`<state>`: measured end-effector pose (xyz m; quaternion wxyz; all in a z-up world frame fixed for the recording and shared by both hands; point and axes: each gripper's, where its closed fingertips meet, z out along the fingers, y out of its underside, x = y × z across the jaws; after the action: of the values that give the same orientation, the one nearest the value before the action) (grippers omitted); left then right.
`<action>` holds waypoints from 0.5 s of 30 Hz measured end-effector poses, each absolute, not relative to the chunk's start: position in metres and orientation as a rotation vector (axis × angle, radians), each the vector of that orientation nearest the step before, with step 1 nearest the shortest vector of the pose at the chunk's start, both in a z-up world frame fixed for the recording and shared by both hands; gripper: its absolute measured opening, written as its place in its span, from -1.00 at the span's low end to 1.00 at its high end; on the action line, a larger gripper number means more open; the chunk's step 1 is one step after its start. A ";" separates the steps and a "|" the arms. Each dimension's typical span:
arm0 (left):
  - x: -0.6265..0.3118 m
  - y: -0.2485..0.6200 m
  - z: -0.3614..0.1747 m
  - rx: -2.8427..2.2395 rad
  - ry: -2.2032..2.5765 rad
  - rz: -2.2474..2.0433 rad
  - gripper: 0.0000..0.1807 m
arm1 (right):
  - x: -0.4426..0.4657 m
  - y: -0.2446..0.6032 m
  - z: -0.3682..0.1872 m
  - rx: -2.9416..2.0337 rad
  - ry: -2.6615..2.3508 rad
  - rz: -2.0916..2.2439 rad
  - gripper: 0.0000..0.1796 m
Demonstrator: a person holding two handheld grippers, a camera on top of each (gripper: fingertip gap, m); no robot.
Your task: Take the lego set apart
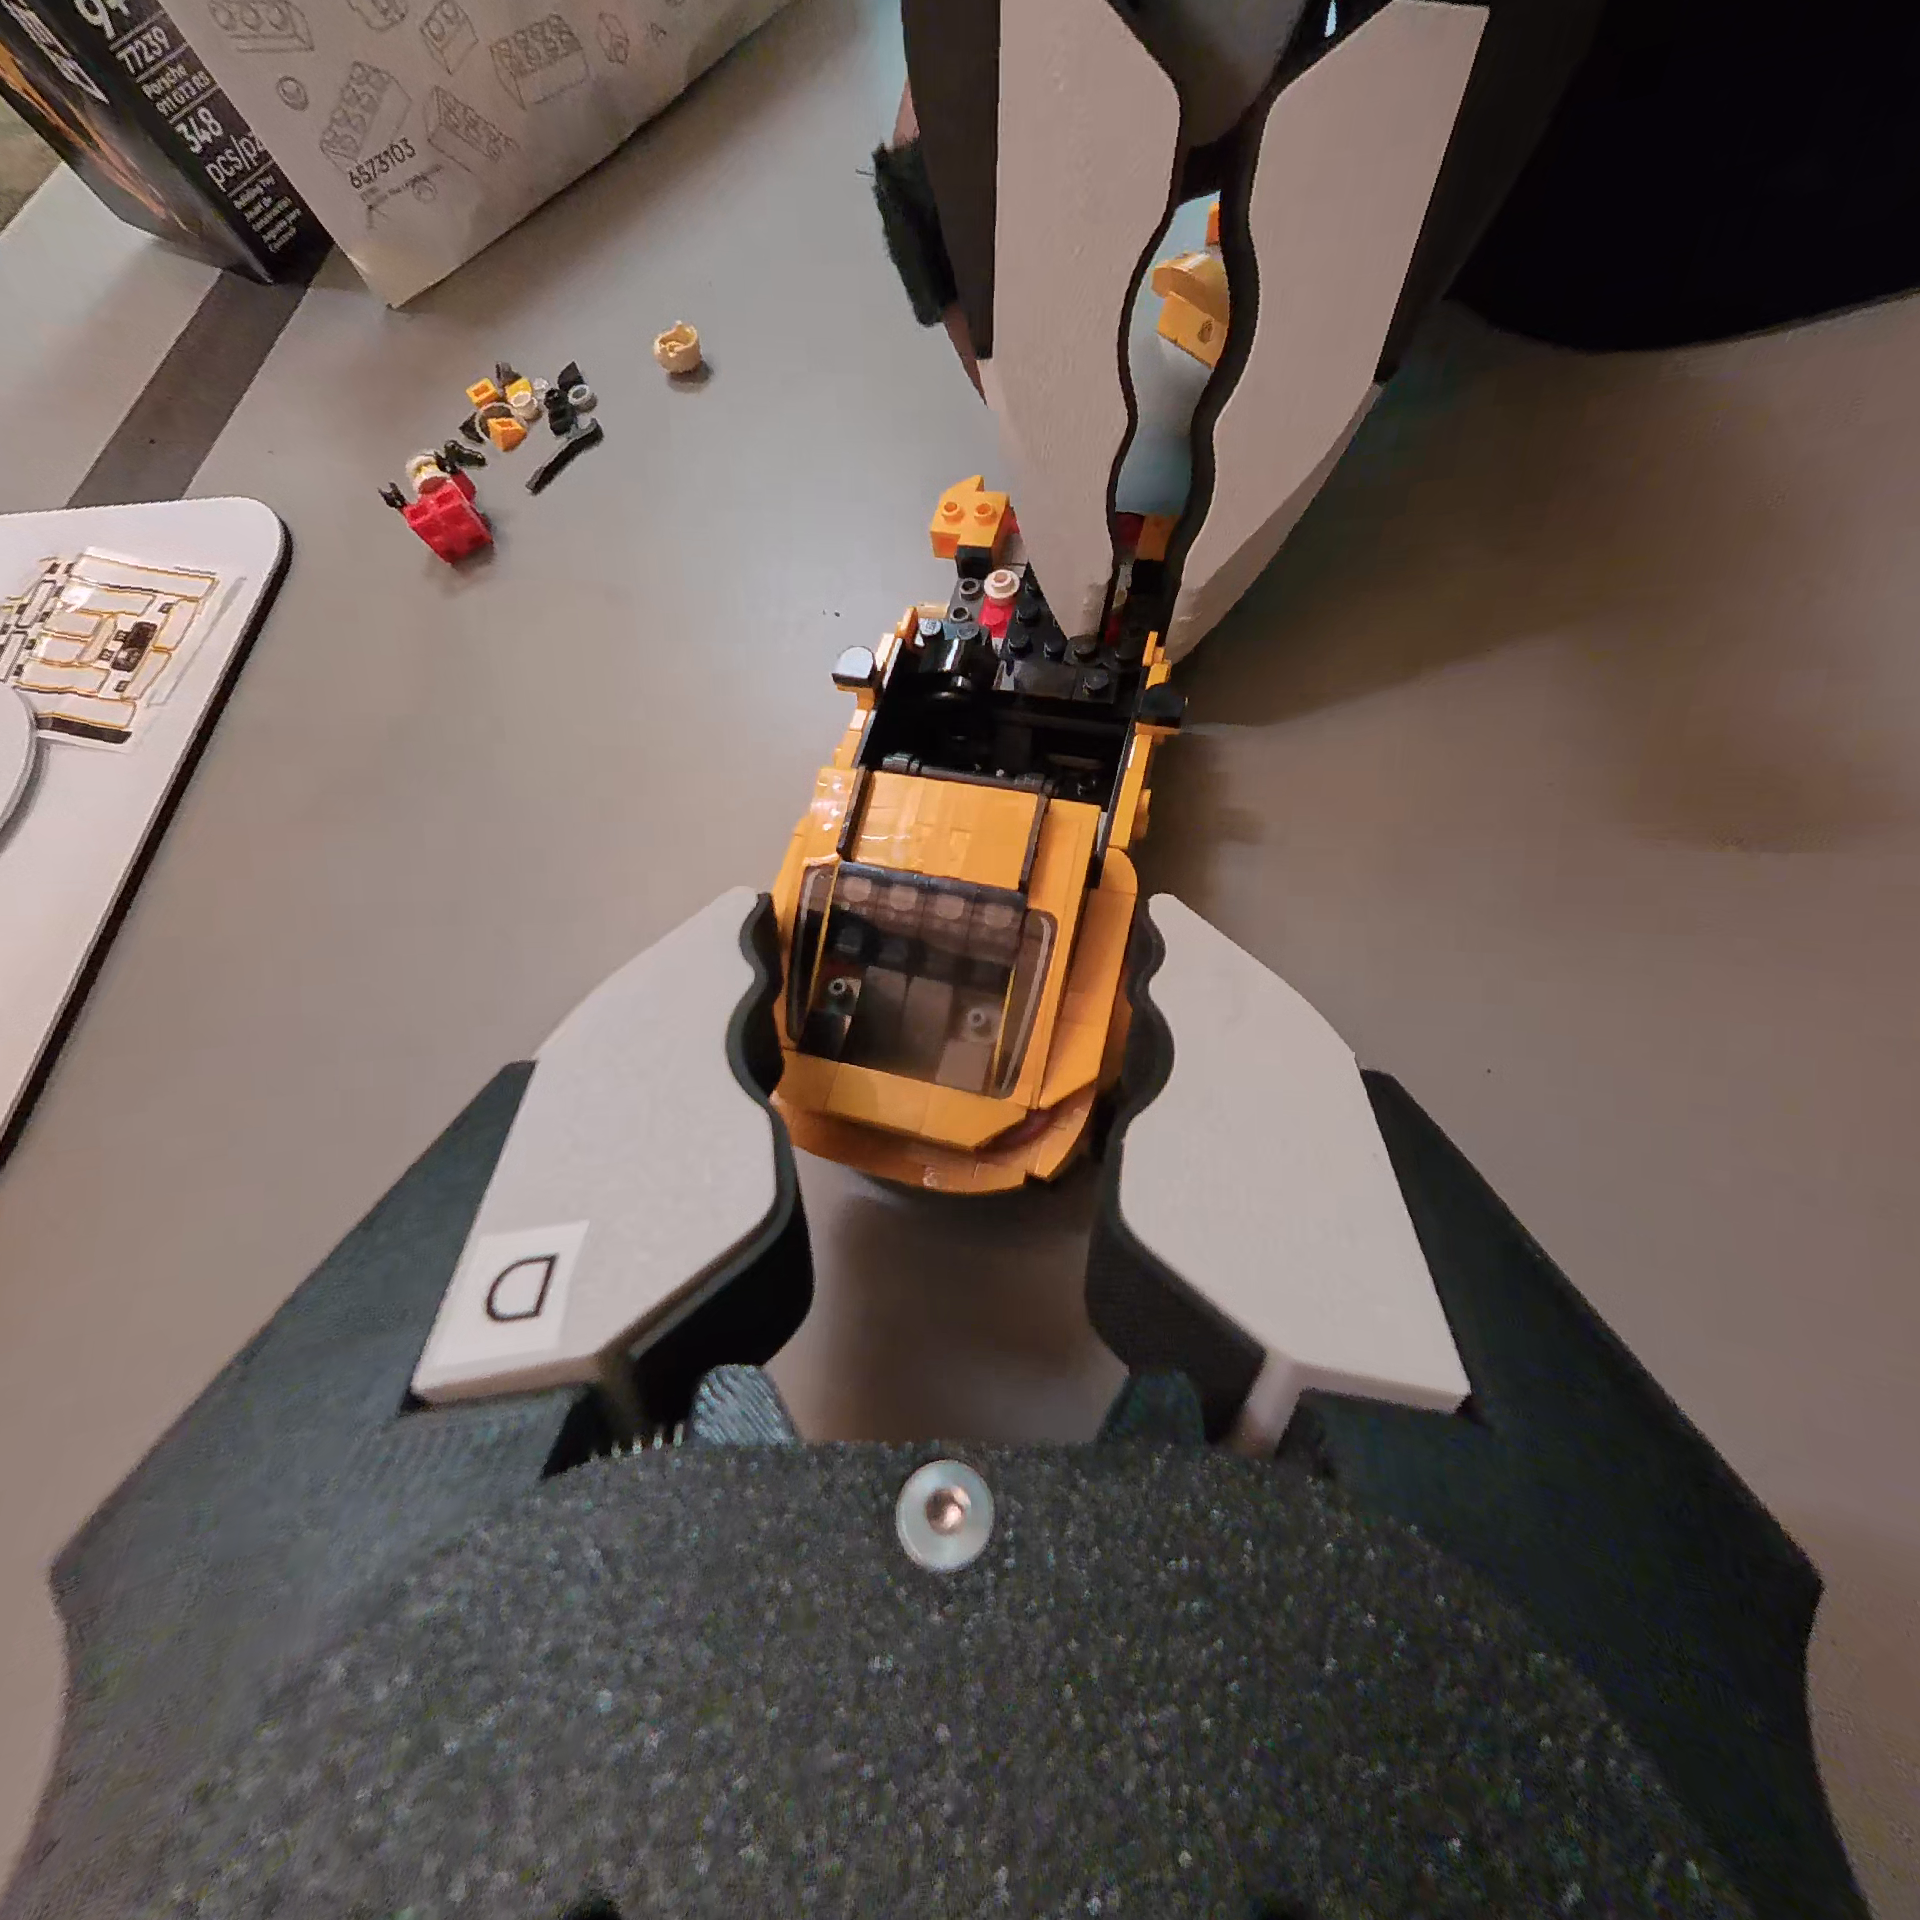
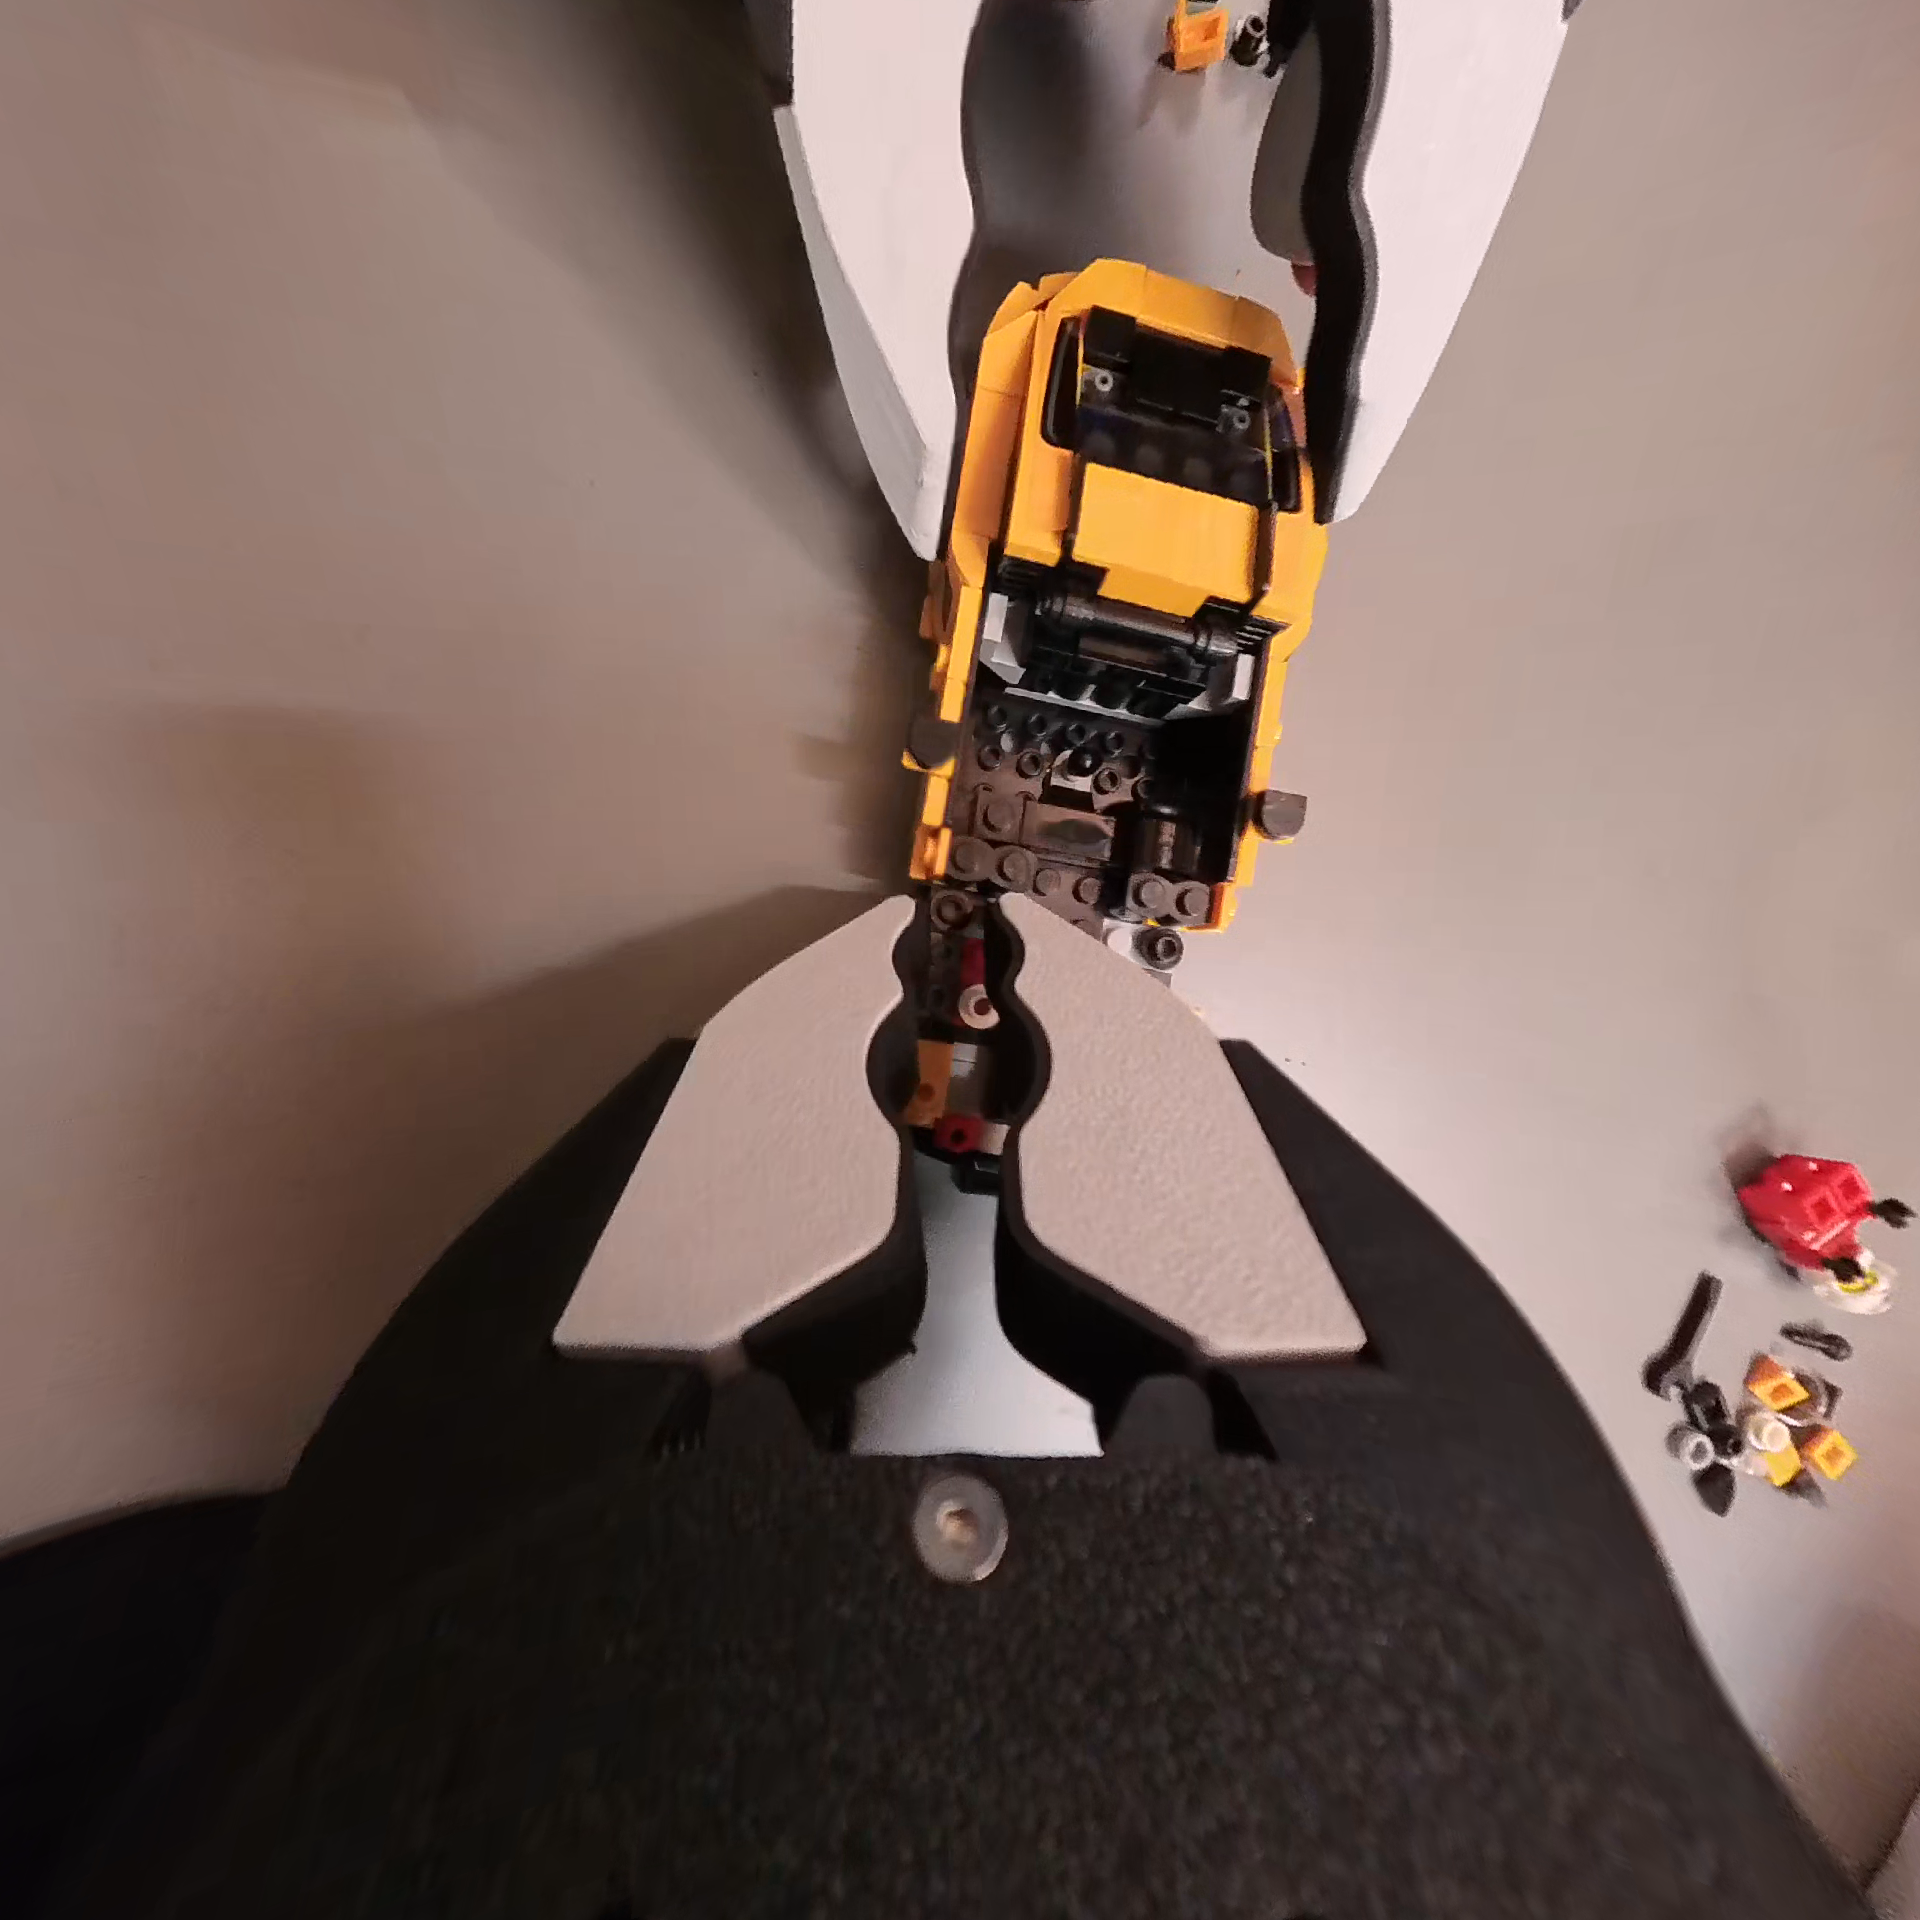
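Note:
A yellow and black lego car (image 1: pixel 966 831) lies on the grey table with its roof partly stripped and the black inside showing. My left gripper (image 1: pixel 956 914) is shut on the car's windscreen end, with one finger against each side. My right gripper (image 2: pixel 958 914) comes from the opposite side and is shut on a narrow strip of black, red and yellow bricks (image 2: pixel 951 1039) at the car's (image 2: pixel 1101 748) other end. The left gripper also shows in the right wrist view (image 2: pixel 1132 525), and the right gripper shows in the left wrist view (image 1: pixel 1132 623).
A pile of small loose pieces (image 1: pixel 520 416), a red piece (image 1: pixel 447 520) and a tan round piece (image 1: pixel 681 348) lie to the left. The pile also shows in the right wrist view (image 2: pixel 1756 1423). A black box (image 1: pixel 156 125), a white paper bag (image 1: pixel 468 104) and a white board with a sticker sheet (image 1: pixel 125 644) stand farther left. The grippers' ends are close to 7 cm from one another.

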<state>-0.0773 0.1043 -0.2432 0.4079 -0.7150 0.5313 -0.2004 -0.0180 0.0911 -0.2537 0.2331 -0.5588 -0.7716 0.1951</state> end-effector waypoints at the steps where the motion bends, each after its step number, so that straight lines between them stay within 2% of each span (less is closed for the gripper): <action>1: -0.077 0.104 -0.243 -1.803 1.337 -0.503 -0.30 | -0.018 0.091 -0.254 -1.522 -2.129 0.529 -0.92; 15: -0.081 0.105 -0.244 -1.828 1.327 -0.485 -0.30 | -0.020 0.092 -0.252 -1.516 -2.033 0.567 -0.98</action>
<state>-0.0806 0.1053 -0.2437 0.4036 -0.7239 0.5255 -0.1920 -0.0200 0.0923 -0.2519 0.2683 -0.5621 -0.7536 0.2102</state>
